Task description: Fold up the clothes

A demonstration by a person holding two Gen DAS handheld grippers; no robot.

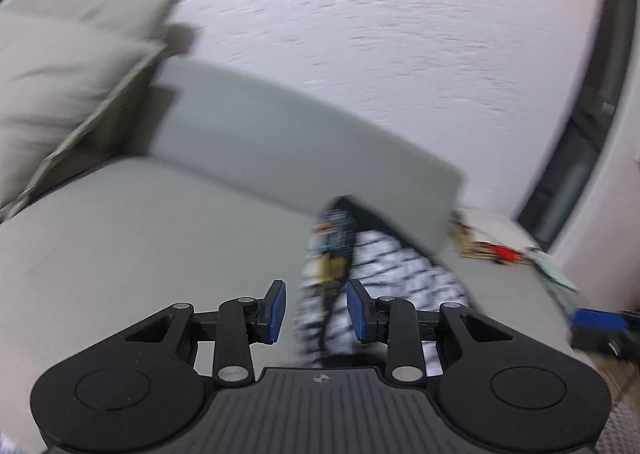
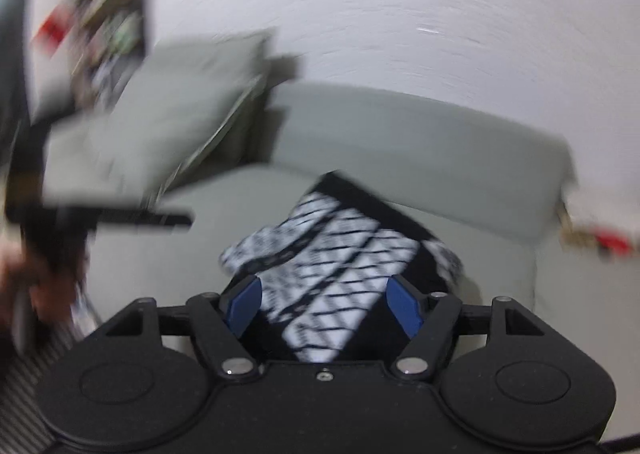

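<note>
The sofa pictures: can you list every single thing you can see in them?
sofa: one, grey, fills the middle, against a white wall
cushions: two, beige-grey, left end of sofa
patterned cloth: one, black and white, on the seat
papers: a blurred pile with a red patch, beyond the sofa's right end
left claw: one, black with blue pads, open
right claw: one, black with blue pads, open, cloth between its pads
</note>
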